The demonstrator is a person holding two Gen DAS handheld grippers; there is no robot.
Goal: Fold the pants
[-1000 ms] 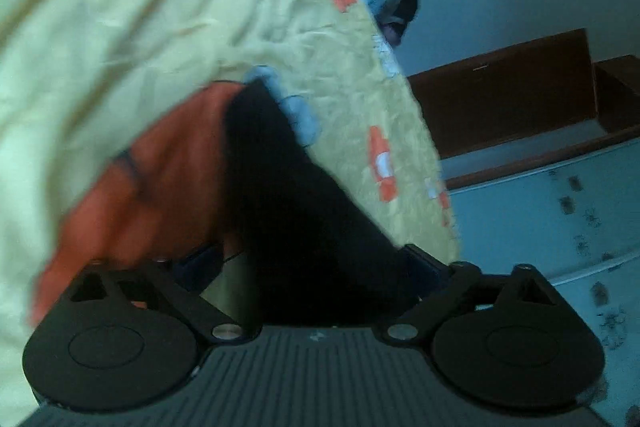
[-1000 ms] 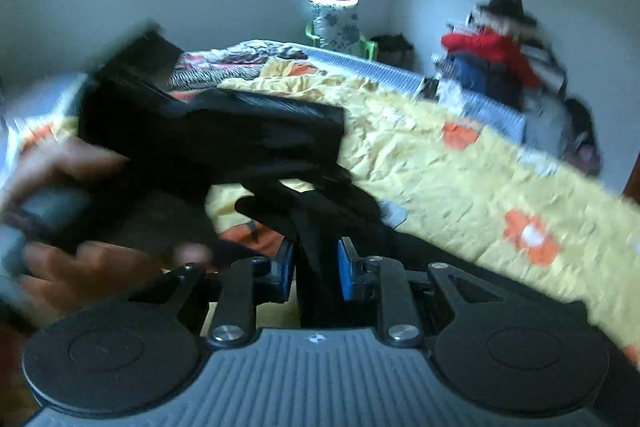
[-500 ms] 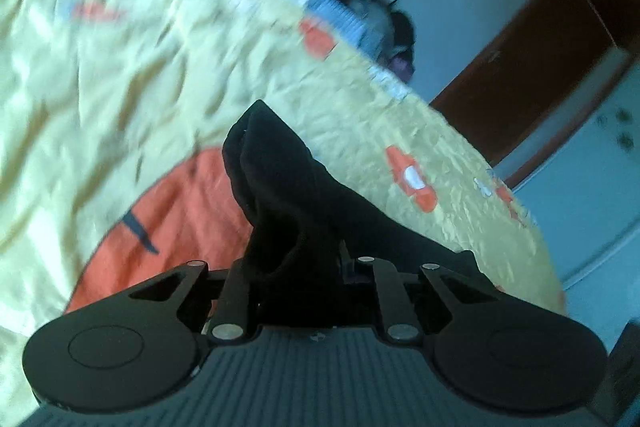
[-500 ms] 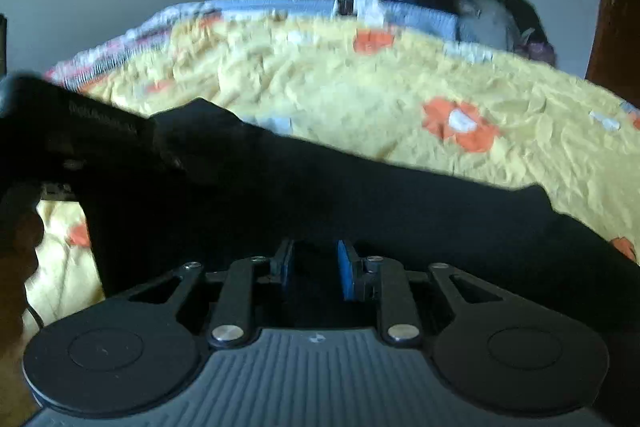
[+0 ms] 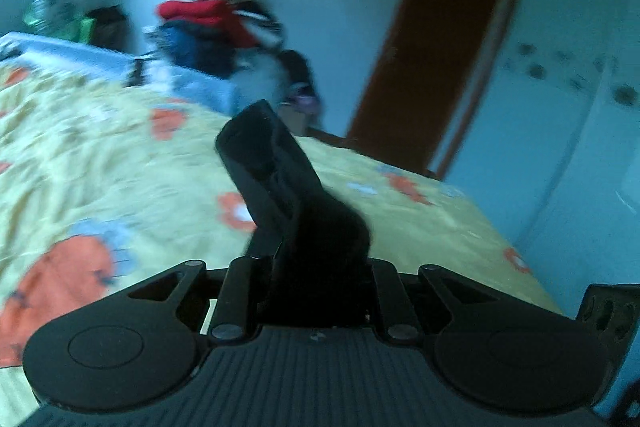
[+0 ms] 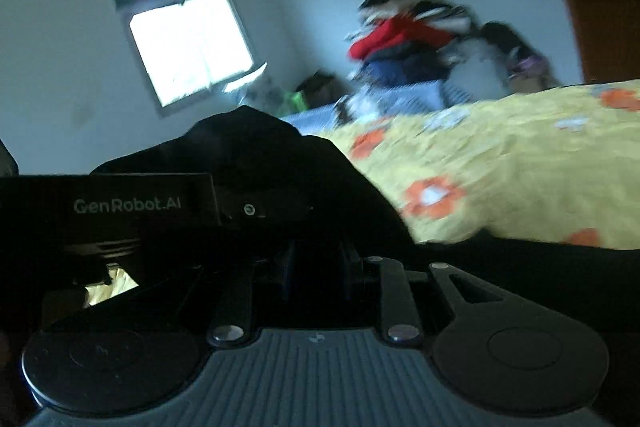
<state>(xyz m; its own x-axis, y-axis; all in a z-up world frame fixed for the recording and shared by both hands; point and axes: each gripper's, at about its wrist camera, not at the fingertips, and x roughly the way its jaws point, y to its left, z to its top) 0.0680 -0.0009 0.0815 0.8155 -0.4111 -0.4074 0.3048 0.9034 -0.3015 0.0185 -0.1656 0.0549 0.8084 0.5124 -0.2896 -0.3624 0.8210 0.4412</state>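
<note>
Above the yellow flowered bedspread [image 5: 120, 163] I had both grippers raised, each one clamped on a bunch of the black pants [image 5: 288, 195]. In the left wrist view, the left gripper [image 5: 316, 267] was pinched tight on a thick fold that stuck up and forward from between its fingers, tilted a little to the left. In the right wrist view, the right gripper [image 6: 316, 263] had its blue-padded fingers drawn close on the dark cloth — the pants [image 6: 260, 155] humped up just ahead of it and ran off to the right, low across the bed.

The left tool's body, with its printed label, sat just to the left of my right gripper, so the 2 grips were close together on 1 end of the garment. I judged the long axis of the pants to run from that shared end rightward and down toward the bed, with the rest hanging or dragging out of clear sight. Neither hand was nearer the free end; both held the same end. The next move, as I read it, turned on carrying this held end along that axis to lay it over the trailing part. Motion blur kept me from telling how flat the lower part lay.
</note>
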